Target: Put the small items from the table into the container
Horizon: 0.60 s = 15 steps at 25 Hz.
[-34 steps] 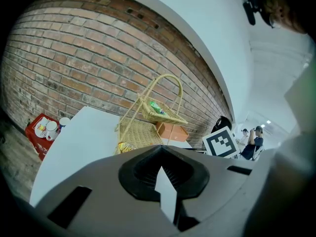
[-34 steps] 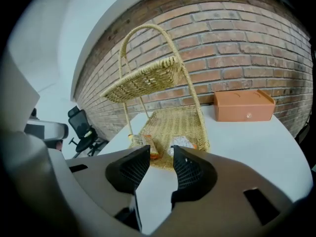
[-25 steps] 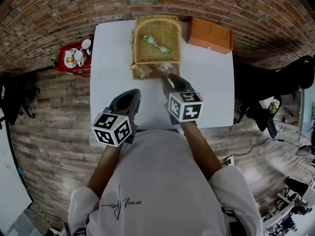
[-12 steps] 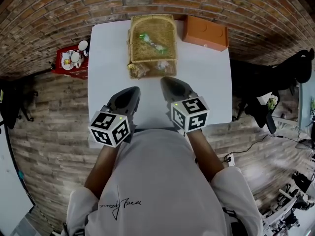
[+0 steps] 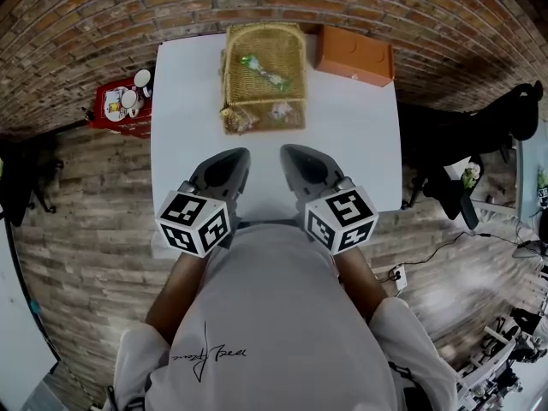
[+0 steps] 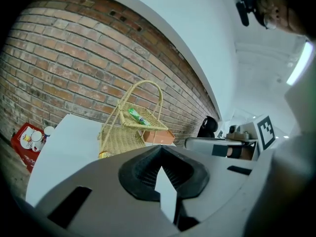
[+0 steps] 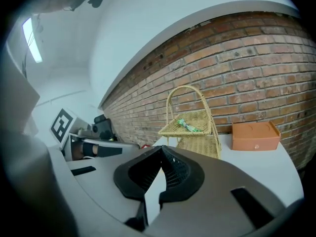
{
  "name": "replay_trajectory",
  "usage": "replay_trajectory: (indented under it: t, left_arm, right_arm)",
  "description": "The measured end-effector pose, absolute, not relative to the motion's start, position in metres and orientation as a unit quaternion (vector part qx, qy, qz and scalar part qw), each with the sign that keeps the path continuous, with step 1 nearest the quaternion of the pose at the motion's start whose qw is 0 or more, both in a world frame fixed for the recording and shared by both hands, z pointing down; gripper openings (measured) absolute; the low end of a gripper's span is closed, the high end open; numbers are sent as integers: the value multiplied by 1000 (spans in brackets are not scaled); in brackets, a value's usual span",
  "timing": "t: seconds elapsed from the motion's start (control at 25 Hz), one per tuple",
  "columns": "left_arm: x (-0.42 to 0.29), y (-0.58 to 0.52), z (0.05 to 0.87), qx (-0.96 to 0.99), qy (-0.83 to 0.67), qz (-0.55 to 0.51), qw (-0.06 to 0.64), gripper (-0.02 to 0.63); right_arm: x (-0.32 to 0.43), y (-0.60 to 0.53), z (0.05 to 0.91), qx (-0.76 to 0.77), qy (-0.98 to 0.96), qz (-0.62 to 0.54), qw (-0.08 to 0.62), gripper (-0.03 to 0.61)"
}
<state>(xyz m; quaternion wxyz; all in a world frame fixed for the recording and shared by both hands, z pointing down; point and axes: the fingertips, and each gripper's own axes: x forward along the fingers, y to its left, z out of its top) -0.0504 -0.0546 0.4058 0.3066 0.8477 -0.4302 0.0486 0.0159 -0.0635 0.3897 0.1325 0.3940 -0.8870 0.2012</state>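
Both forearms reach forward from the person's torso, side by side over the near edge of the white desk (image 5: 351, 144). The left gripper (image 5: 231, 156) and the right gripper (image 5: 293, 152) point toward the far edge, each tilted a little downward. Their marker cubes sit close to the person's chest. The two grippers are near each other but apart, with bare desk between their tips.

In the left gripper view, the left gripper's (image 6: 161, 166) fingers (image 6: 140, 169) are pressed together with nothing between them. The right gripper view shows the same: the right gripper's (image 7: 160, 166) fingers (image 7: 180, 174) are closed and hold nothing.

The container, a two-tier wicker basket (image 5: 287, 54) with a tall hoop handle, stands at the middle of the desk's far edge, well apart from both grippers. A green wrapped item (image 5: 259, 68) lies on its upper tier, seen also from the left gripper (image 6: 137, 116) and the right gripper (image 7: 188, 126). On the lower tier, at the basket's near end, are a few small items (image 5: 281, 110) too blurred to name.

An orange box (image 5: 355, 56) sits at the far right corner, just beside the basket. A red tray with cups (image 5: 124, 103) stands off the desk's left edge.
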Motion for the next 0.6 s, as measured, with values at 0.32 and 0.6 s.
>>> replay_trajectory:
  t: [0.32,0.6]
  left_arm:
    - [-50,-52,401,853,-421,48,303,9]
    - [-50,-54,397,859,-414,50,299,9]
  right_arm:
    - [16,-56,380,377,-896,204,119,21]
    - [6,-49,365,339,-912,203,105,20]
